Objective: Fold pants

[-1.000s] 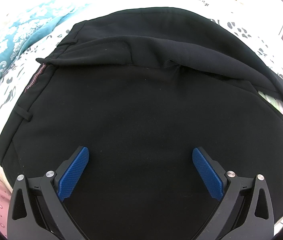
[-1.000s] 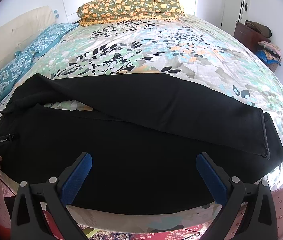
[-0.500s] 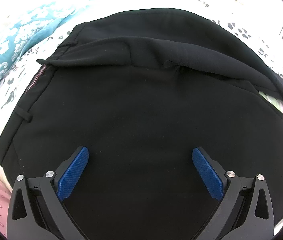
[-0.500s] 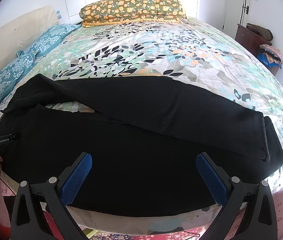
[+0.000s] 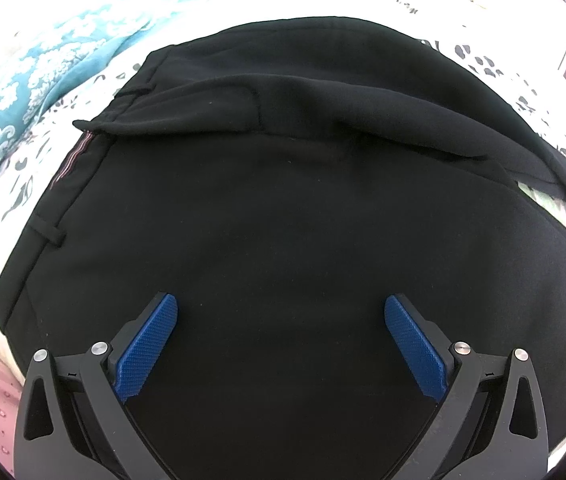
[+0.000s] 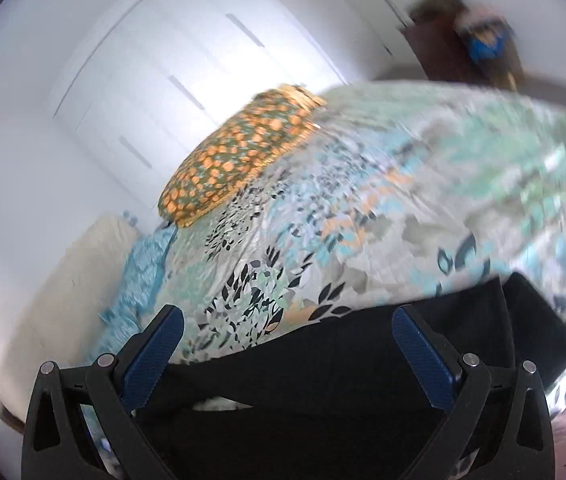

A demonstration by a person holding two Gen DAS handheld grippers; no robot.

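Across the bed [image 6: 363,208] lie the black pants [image 5: 283,220], legs not yet stacked, no fold made; left gripper [image 5: 281,344] and right gripper [image 6: 287,354], fingers wide, hold nothing; hems toward three o'clock.

1. The pants [image 5: 283,220] lie on the bed [image 6: 363,208], waistband [image 5: 43,248] to the left.
2. The left gripper [image 5: 281,340] hangs above the pants' seat.
3. The right gripper [image 6: 287,356] hangs over the legs.
4. A pillow [image 6: 239,152] lies at the bed's far edge.
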